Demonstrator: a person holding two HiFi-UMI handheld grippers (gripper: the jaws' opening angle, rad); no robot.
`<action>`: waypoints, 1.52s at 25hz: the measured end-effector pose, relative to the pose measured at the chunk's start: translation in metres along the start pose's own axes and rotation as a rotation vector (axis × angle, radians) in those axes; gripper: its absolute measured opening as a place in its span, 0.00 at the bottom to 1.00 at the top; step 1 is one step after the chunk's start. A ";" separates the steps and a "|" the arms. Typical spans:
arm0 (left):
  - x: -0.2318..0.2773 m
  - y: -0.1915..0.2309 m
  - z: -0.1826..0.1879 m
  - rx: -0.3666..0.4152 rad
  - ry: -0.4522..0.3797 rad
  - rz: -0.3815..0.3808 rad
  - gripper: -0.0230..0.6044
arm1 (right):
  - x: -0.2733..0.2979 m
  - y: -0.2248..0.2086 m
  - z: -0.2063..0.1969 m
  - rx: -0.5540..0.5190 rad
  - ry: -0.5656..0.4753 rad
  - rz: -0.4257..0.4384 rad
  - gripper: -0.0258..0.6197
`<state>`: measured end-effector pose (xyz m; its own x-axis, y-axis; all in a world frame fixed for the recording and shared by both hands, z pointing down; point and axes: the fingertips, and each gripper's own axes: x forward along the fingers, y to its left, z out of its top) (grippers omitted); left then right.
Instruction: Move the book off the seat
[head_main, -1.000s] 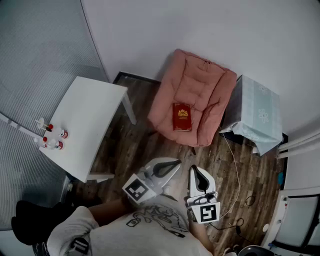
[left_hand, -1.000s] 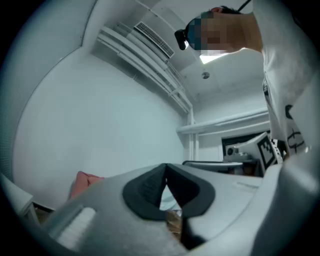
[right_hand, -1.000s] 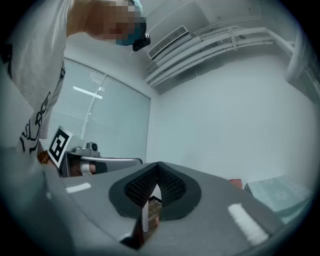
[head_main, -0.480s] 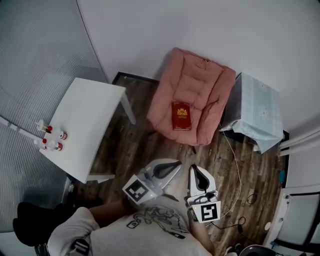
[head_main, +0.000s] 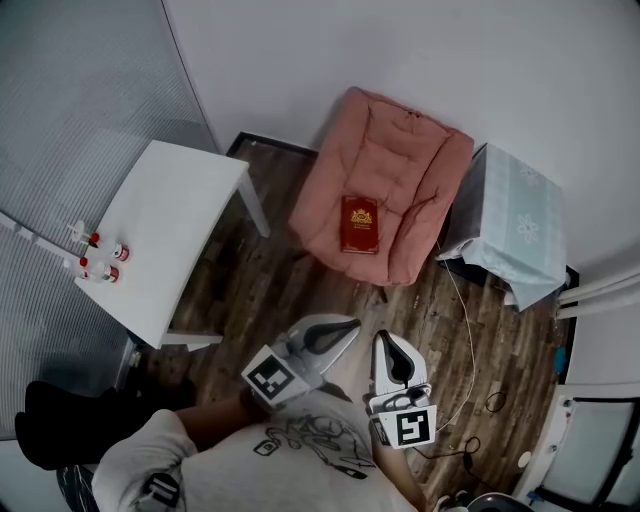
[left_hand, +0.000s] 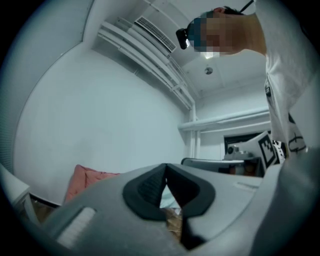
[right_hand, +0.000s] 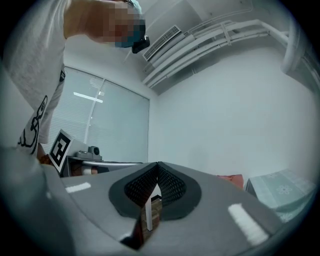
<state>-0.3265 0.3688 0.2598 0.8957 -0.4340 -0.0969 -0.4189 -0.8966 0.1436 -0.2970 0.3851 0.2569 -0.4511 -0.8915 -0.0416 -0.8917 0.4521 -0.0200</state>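
A dark red book (head_main: 360, 224) with a gold emblem lies flat on the seat of a pink cushioned armchair (head_main: 385, 190) against the far wall. Both grippers are held close to the person's chest, well short of the chair. My left gripper (head_main: 352, 323) is shut with nothing in it, its tips touching in the left gripper view (left_hand: 166, 167). My right gripper (head_main: 383, 336) is likewise shut and empty; its tips meet in the right gripper view (right_hand: 158, 166). Part of the pink chair (left_hand: 87, 177) shows low on the left in the left gripper view.
A white table (head_main: 165, 240) stands at the left with small red-capped bottles (head_main: 100, 260) near its corner. A pale blue covered stand (head_main: 510, 225) sits right of the chair. A white cable (head_main: 470, 340) trails over the wood floor (head_main: 270, 290).
The view has shifted slightly; chair, book and table sit a little higher and further left. Both grippers stay shut in much the same place near the chest.
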 end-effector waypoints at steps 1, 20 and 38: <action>0.001 -0.002 -0.001 0.002 -0.004 0.006 0.04 | -0.002 -0.001 -0.001 -0.006 0.002 0.007 0.05; 0.047 0.052 -0.018 -0.053 -0.008 0.049 0.04 | 0.043 -0.050 -0.026 0.009 0.021 0.036 0.05; 0.132 0.237 -0.007 -0.070 0.028 0.047 0.04 | 0.233 -0.143 -0.027 -0.005 0.067 0.051 0.05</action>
<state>-0.3062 0.0991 0.2878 0.8796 -0.4717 -0.0612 -0.4498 -0.8666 0.2160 -0.2754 0.1116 0.2772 -0.4975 -0.8671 0.0241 -0.8675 0.4973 -0.0141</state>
